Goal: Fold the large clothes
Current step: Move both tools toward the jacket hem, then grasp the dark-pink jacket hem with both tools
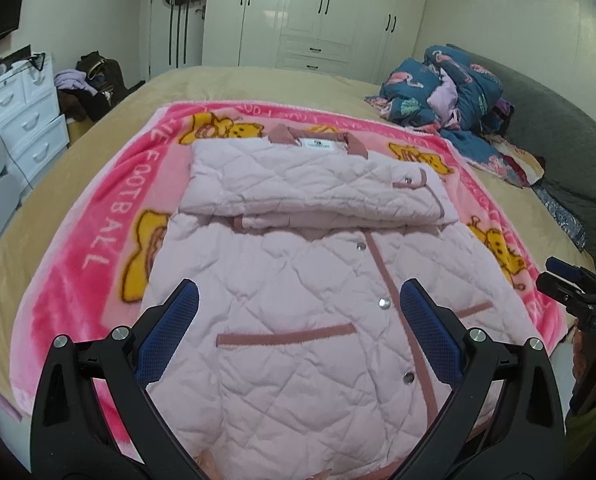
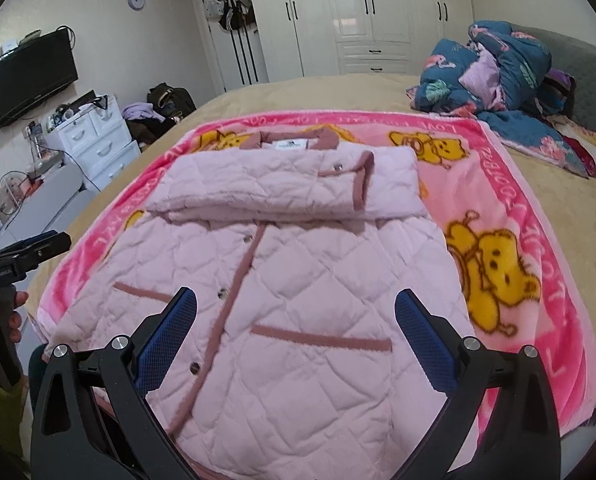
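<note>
Quilted pink jacket (image 1: 298,280) on a cartoon blanket (image 1: 97,240), sleeves folded across the chest.
Left claw (image 1: 298,312) and right claw (image 2: 295,312) hover released; next, probably grasp the hem and fold upward.

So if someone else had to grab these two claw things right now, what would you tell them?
Left claw: open, empty, hovering over the jacket's lower half.
Right claw: open, empty, hovering beside it over the same jacket.
The pink quilted jacket lies front-up, snaps closed, on a pink cartoon-bear blanket spread on the bed.
Done: both sleeves are folded across the chest, stacked just below the collar.
Left: probably grip the bottom hem, nearest you, and fold the lower half up towards the collar, then smooth the bundle.
</note>
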`<state>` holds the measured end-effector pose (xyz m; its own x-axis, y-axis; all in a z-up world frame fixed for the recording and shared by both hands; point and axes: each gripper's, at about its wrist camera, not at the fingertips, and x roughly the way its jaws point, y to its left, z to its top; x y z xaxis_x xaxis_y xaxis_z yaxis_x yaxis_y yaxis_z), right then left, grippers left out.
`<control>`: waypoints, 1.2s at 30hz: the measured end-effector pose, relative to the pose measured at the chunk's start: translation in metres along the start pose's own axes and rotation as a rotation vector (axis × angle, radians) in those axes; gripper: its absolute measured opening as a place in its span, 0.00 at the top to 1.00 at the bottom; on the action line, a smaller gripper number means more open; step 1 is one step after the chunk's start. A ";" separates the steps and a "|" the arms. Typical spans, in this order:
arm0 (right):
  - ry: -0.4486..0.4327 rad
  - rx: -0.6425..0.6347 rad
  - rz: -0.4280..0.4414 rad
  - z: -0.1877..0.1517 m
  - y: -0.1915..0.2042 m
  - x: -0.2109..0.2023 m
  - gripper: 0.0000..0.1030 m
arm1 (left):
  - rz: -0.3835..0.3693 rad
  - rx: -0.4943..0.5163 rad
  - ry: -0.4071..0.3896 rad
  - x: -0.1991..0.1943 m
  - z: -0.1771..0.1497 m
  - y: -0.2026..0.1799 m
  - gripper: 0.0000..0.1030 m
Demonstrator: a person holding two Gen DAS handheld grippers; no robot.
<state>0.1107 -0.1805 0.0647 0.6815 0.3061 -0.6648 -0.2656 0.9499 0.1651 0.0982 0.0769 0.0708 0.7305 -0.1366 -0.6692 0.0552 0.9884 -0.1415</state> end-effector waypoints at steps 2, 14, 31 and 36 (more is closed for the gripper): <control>0.012 0.008 -0.007 -0.006 -0.004 0.002 0.04 | 0.000 0.000 0.009 0.002 -0.005 0.001 0.08; 0.071 0.052 -0.049 -0.037 -0.034 0.010 0.04 | 0.027 -0.016 0.058 0.010 -0.030 0.016 0.08; 0.133 0.087 -0.098 -0.063 -0.064 0.014 0.04 | 0.123 -0.059 0.157 0.023 -0.064 0.058 0.08; 0.153 0.105 -0.113 -0.071 -0.072 0.015 0.04 | 0.135 -0.066 0.187 0.027 -0.073 0.064 0.08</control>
<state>0.0917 -0.2491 -0.0090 0.5893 0.1912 -0.7849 -0.1151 0.9815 0.1527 0.0721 0.1313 -0.0095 0.5890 -0.0195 -0.8079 -0.0832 0.9929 -0.0847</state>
